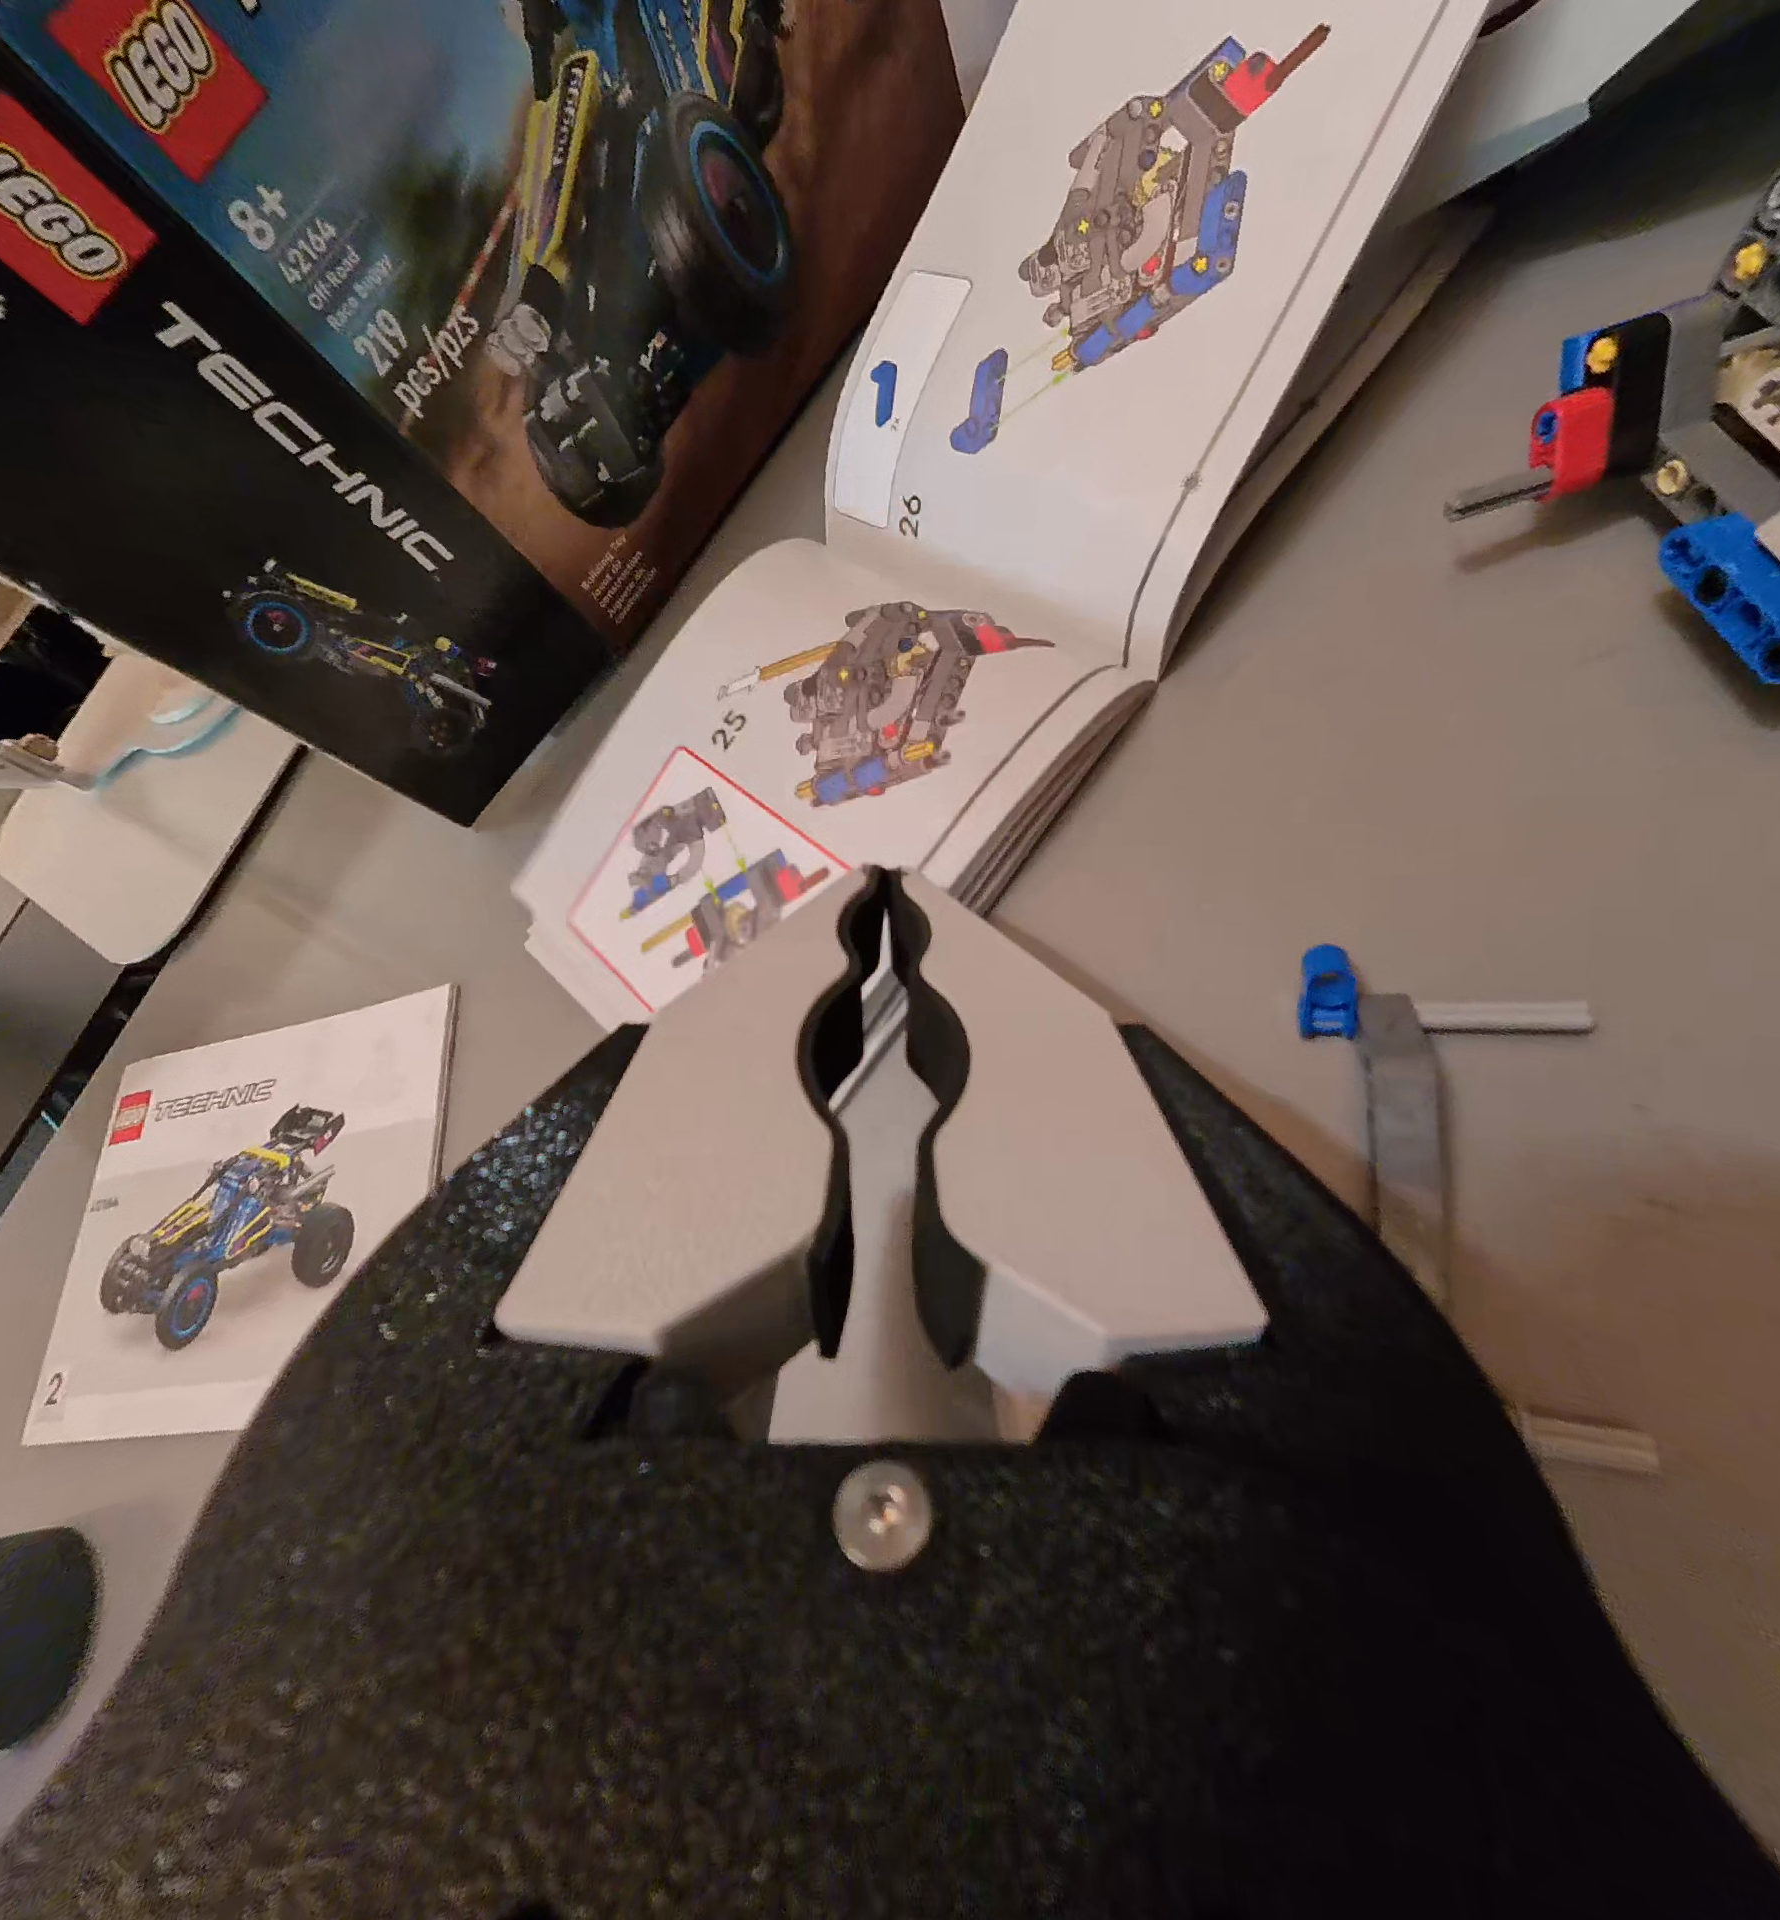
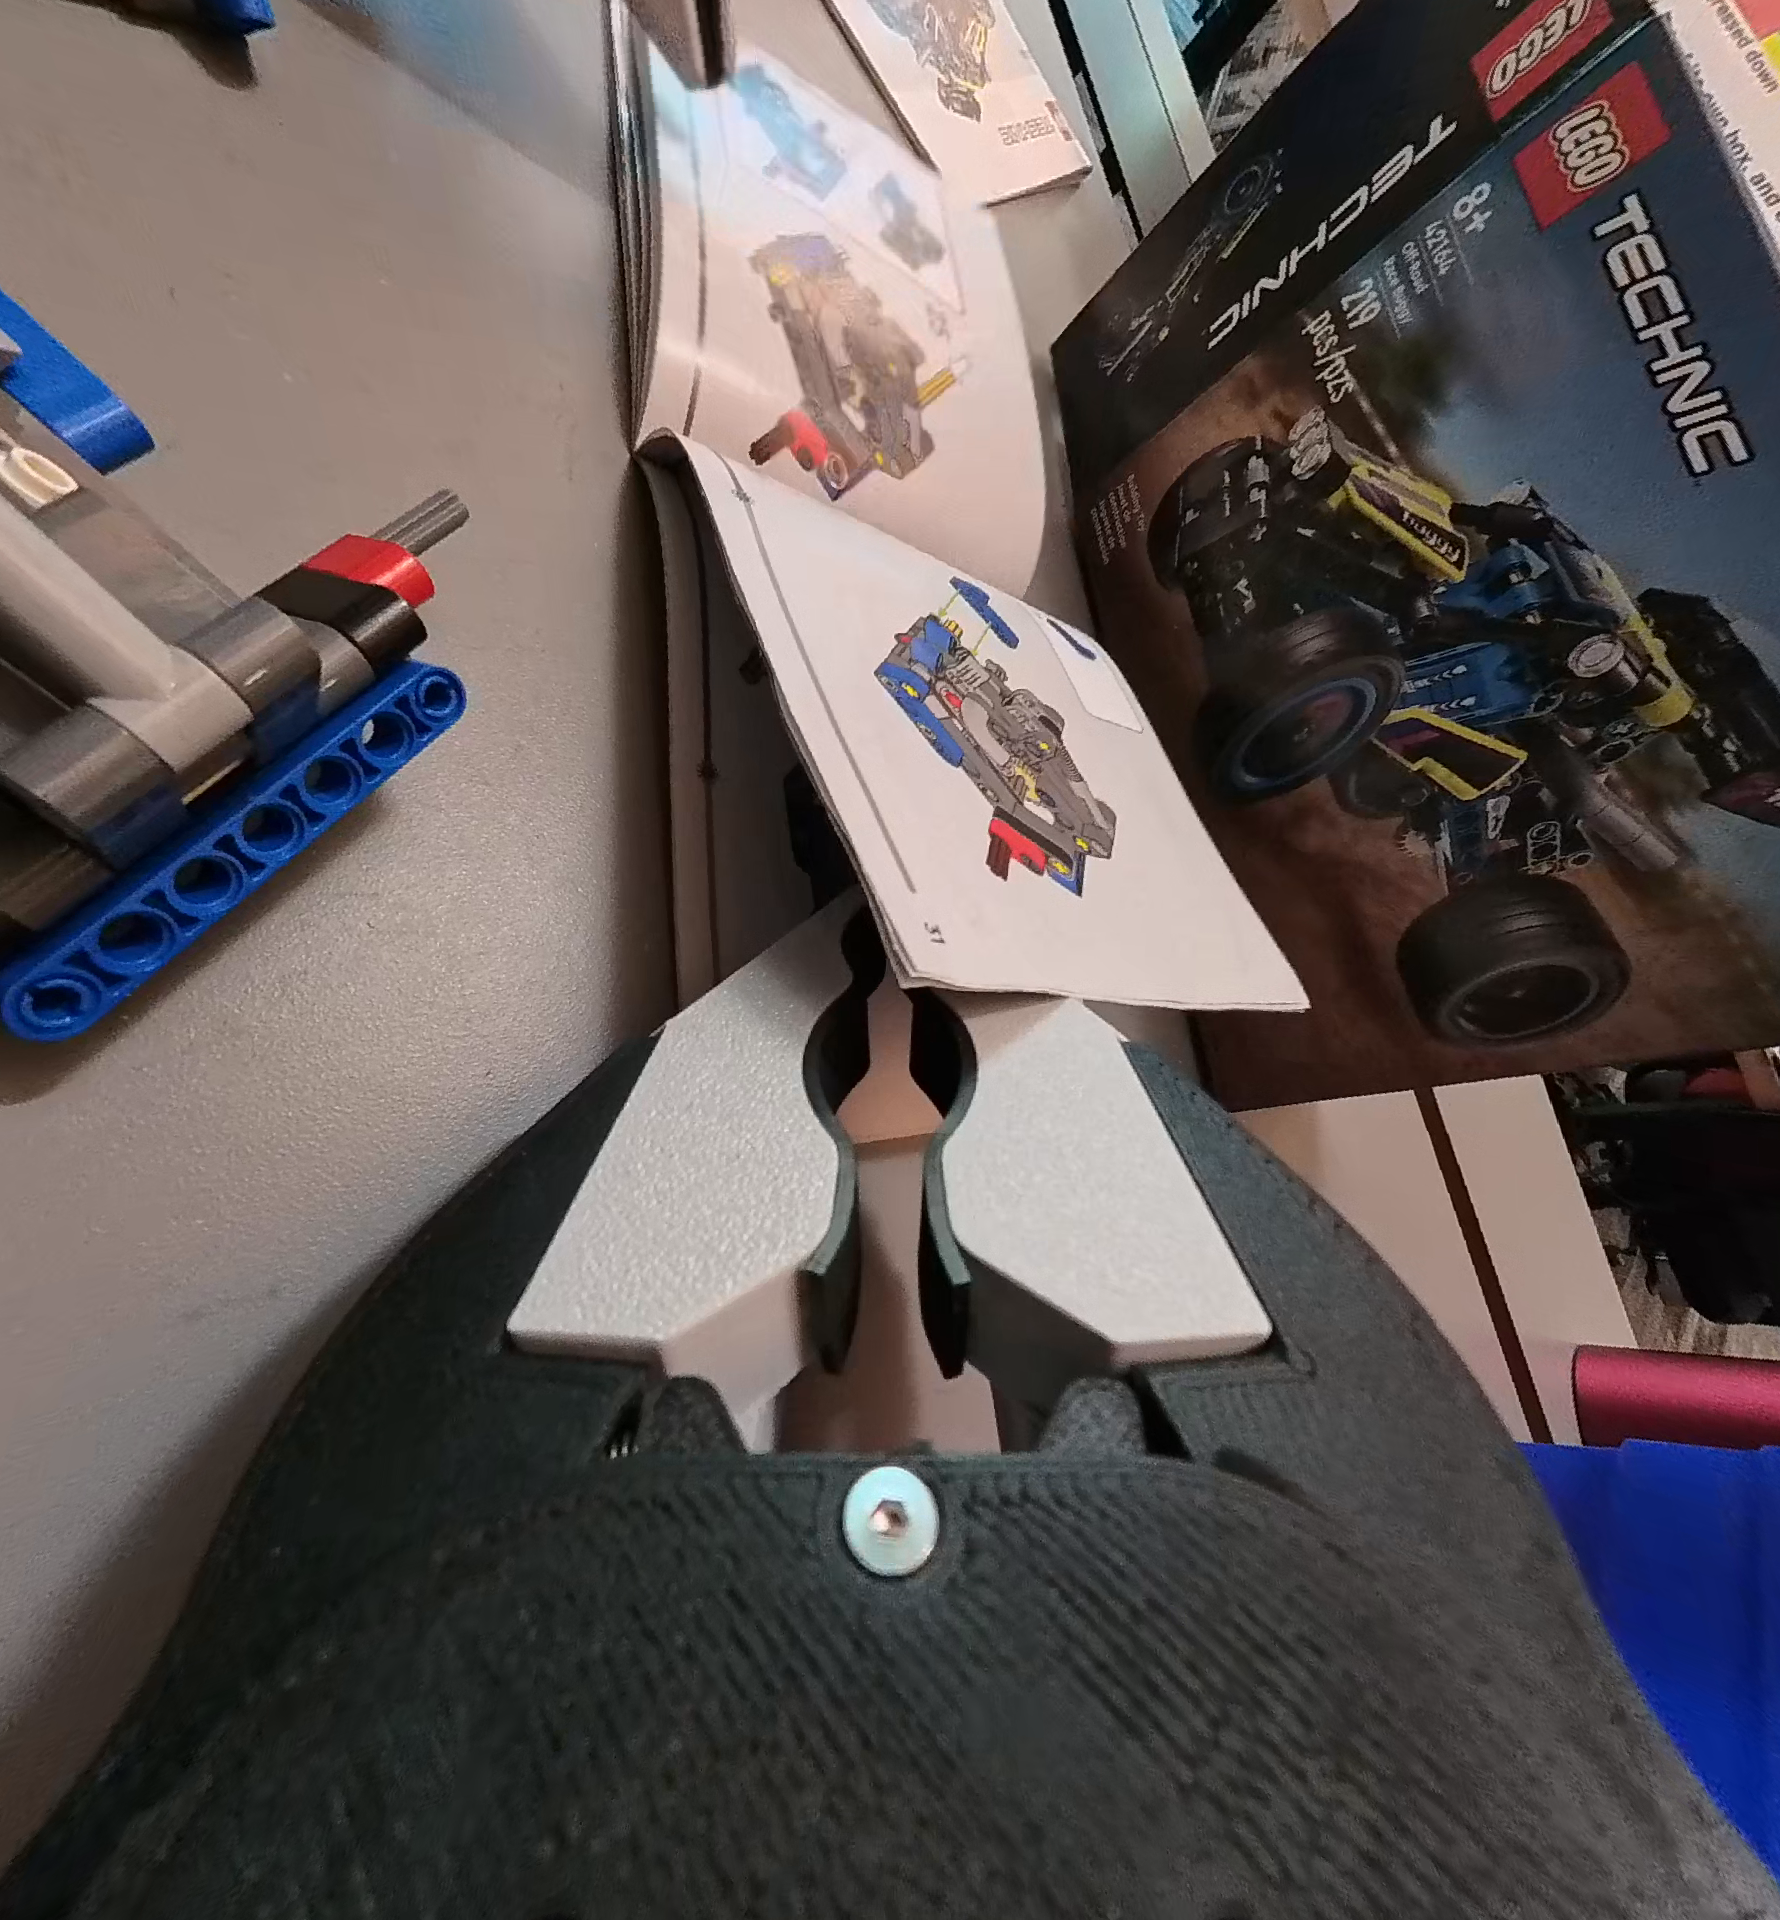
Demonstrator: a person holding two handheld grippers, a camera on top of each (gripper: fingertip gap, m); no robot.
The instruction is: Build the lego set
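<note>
The open instruction booklet (image 1: 865, 665) lies on the grey table (image 1: 1385, 779). My left gripper (image 1: 881, 883) is shut, its tips over the booklet's near corner. My right gripper (image 2: 891, 961) is shut on the corner of a few booklet pages (image 2: 1021, 790) and holds them lifted off the rest of the booklet (image 2: 844, 312). Its right fingertip is hidden under the pages. The part-built model (image 1: 1748, 447), grey with blue beams and a red piece, sits at the far right. It also shows at the left of the right wrist view (image 2: 138, 727).
The set's box (image 1: 346, 312) stands behind the booklet and is at the right in the right wrist view (image 2: 1488, 571). A second booklet (image 1: 242, 1216), a black tyre (image 1: 3, 1652), a small blue piece (image 1: 1324, 992), a grey axle (image 1: 1499, 1016) and a grey beam (image 1: 1400, 1101) lie on the table. The left gripper's tips are roughly 15 cm from the right gripper's.
</note>
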